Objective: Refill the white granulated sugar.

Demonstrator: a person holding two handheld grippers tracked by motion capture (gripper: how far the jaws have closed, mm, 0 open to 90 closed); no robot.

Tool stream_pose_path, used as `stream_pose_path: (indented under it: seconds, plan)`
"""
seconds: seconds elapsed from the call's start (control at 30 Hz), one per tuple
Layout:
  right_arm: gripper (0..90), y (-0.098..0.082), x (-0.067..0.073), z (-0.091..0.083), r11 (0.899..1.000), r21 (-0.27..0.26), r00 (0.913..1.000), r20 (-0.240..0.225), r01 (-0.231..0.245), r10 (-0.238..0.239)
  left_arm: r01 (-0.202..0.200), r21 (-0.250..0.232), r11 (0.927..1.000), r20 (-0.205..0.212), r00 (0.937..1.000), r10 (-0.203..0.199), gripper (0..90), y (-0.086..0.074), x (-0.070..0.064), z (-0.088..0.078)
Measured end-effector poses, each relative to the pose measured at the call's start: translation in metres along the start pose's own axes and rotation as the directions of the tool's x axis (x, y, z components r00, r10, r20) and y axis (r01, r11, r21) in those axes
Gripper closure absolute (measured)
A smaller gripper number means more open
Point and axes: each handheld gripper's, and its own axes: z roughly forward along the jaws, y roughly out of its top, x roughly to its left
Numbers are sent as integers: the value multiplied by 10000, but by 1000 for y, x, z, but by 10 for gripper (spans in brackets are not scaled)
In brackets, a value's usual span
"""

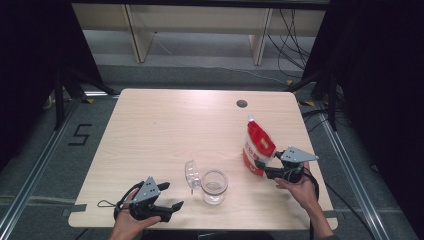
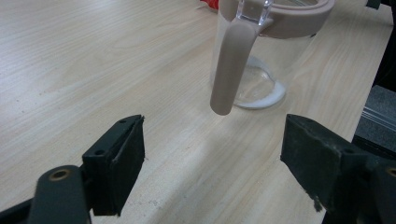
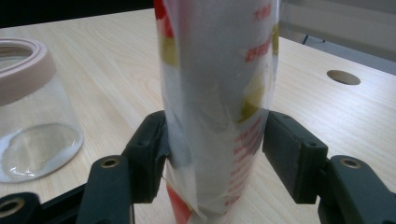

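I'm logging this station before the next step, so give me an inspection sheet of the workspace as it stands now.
Surface: light wooden table, a round cable hole near its far edge.
Job's things: red-and-white pouch upright at the right; clear glass jar with pinkish rim, hinged lid open to its left.
Clutter: nothing seen.
Grippers: right gripper has its jaws around the pouch's lower part, both pads on its sides; left gripper open, nothing between the jaws, pointing at the jar.
Cables: a black lead loops from each gripper; more cables on the floor behind.
Surroundings: black curtains either side, wooden frame legs beyond, floor rails.
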Motion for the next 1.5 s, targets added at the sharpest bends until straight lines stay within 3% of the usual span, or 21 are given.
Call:
stream_pose_path:
  seconds: [0.03, 0.1, 0.17, 0.4, 0.47, 0.5, 0.53, 0.6, 0.67, 0.7, 0.83, 0.87, 0.93, 1.0, 1.1, 1.17, 1.33, 1.37, 1.4, 1.43, 1.5]
  plan:
    - [417, 1, 4, 0, 10000, -2, 9994, 329, 97, -97, 13, -60, 10000, 44, 10000, -13, 212, 0, 0, 0]
    - [410, 2, 6, 0, 10000, 9, 9990, 433, 59, -59, 17, -59, 10000, 40, 10000, -17, 212, 0, 0, 0]
    - [348, 3, 15, -1, 9974, -223, 9935, 905, -679, 696, 29, -111, 9999, 59, 10000, -29, 212, 0, 0, 0]
    - [320, 5, 27, -4, 9934, -421, 9828, 1474, -1065, 1116, 52, -34, 10000, 27, 10000, -52, 212, 0, -1, 0]
    - [305, 4, 31, -2, 9860, -693, 9688, 1875, -1516, 1622, -20, 16, 10000, 7, 10000, 20, 212, 0, 0, 0]
    - [298, 3, 29, -1, 9889, -777, 9709, 1944, -1268, 1398, -195, 145, 9997, -81, 9998, 196, 212, 0, 1, 0]
    - [291, 3, 29, 1, 9883, -766, 9693, 1988, -1316, 1445, 57, -73, 10000, 33, 10000, -57, 212, 0, -1, 1]
    - [281, 2, 30, 1, 9867, -697, 9612, 2255, -1469, 1590, -130, -59, 9999, 45, 9999, 130, 212, 0, 0, 1]
    - [282, 2, 31, 2, 9850, -811, 9601, 2245, -1523, 1669, -120, -59, 9999, 46, 9999, 121, 212, 0, 0, 1]
    - [282, 2, 29, 4, 9861, -811, 9659, 2046, -1447, 1586, -192, -11, 9998, 34, 9998, 192, 212, 0, 0, 1]
    - [251, 0, 30, 9, 9870, -786, 9588, 2379, -1403, 1553, -173, -19, 9998, 81, 9998, 173, 212, 0, 0, 1]
    - [248, 1, 31, 9, 9857, -870, 9555, 2467, -1446, 1620, 113, -72, 9999, 73, 9999, -112, 212, 0, -2, 2]
    - [252, 0, 32, 10, 9871, -888, 9541, 2580, -1334, 1521, 107, -71, 9999, 27, 9999, -107, 212, 0, -2, 2]
    - [251, 0, 32, 12, 9912, -944, 9553, 2718, -934, 1159, 117, -74, 9999, 27, 9999, -116, 212, 0, -2, 2]
    - [233, 0, 32, 15, 9890, -1133, 9544, 2719, -955, 1233, 88, -81, 9999, 26, 10000, -88, 212, -1, -2, 3]
    - [225, -1, 36, 16, 9859, -965, 9509, 2663, -1365, 1577, 75, -49, 10000, 30, 10000, -75, 212, 0, -2, 2]
    - [211, -3, 34, 24, 9873, -1243, 9578, 2573, -988, 1283, 109, -68, 9999, 22, 9999, -109, 212, -1, -2, 3]
    - [212, -3, 36, 25, 9834, -1193, 9526, 2565, -1366, 1634, 100, -66, 9999, 20, 9999, -100, 212, -1, -2, 3]
    - [212, -4, 36, 27, 9842, -1122, 9530, 2561, -1371, 1619, 60, -32, 10000, 20, 10000, -60, 212, 0, -2, 2]
    - [212, -5, 32, 28, 9882, -1211, 9580, 2591, -939, 1228, 72, -51, 10000, -12, 10000, -72, 212, 0, -2, 2]
    - [220, -6, 32, 30, 9882, -1173, 9576, 2589, -986, 1263, 111, -70, 9999, 25, 9999, -111, 212, -1, -2, 3]
